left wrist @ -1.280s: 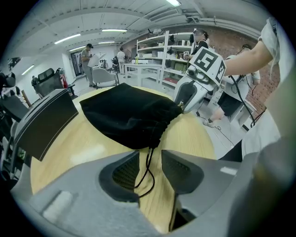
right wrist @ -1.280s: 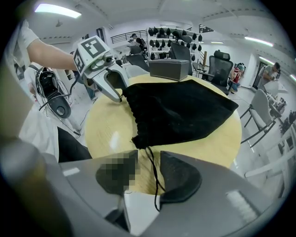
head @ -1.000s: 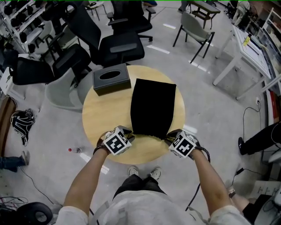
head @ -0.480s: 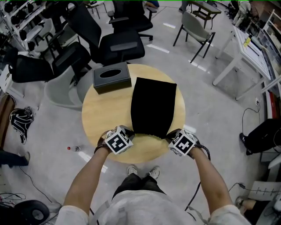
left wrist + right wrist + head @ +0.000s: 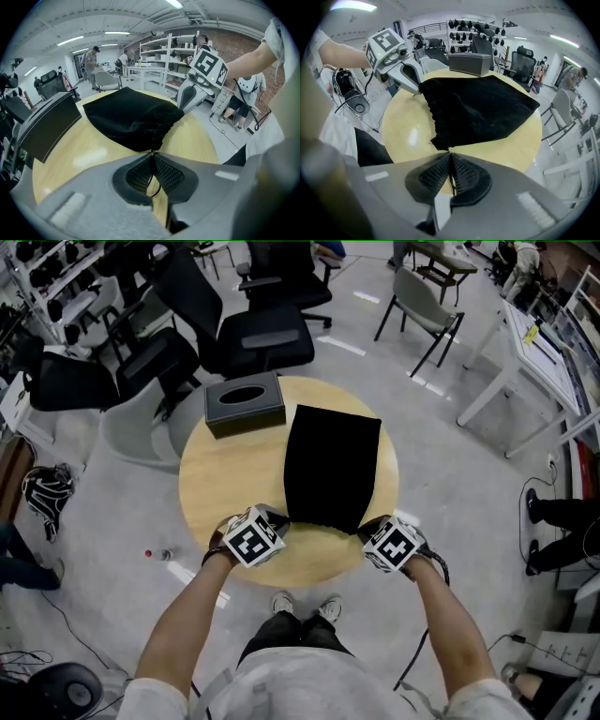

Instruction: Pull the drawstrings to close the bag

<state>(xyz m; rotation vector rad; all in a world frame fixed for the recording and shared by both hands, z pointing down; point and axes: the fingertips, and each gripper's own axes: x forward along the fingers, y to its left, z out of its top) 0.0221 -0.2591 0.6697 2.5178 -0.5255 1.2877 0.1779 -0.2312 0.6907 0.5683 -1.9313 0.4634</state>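
A black drawstring bag [image 5: 333,468] lies flat on the round wooden table [image 5: 230,479], its gathered mouth toward me. My left gripper [image 5: 278,522] sits at the mouth's left corner. In the left gripper view its jaws [image 5: 152,153] are shut on a thin black drawstring [image 5: 151,172] that runs out of the bag [image 5: 131,117]. My right gripper [image 5: 365,530] is at the mouth's right corner. Its jaws [image 5: 450,153] are also shut on a drawstring [image 5: 451,180] leading from the bag [image 5: 480,108]. Each gripper shows in the other's view: the right gripper [image 5: 202,77] and the left gripper [image 5: 396,61].
A dark tissue box [image 5: 246,404] stands on the table's far left, close to the bag's far corner. Office chairs [image 5: 262,338] crowd the floor behind the table, and a white desk [image 5: 539,357] stands at the right. A small bottle [image 5: 157,555] lies on the floor to the left.
Both grippers stay at the bag's near corners, shifted only slightly. The bag has not visibly moved. A person at the right edge has walked on.
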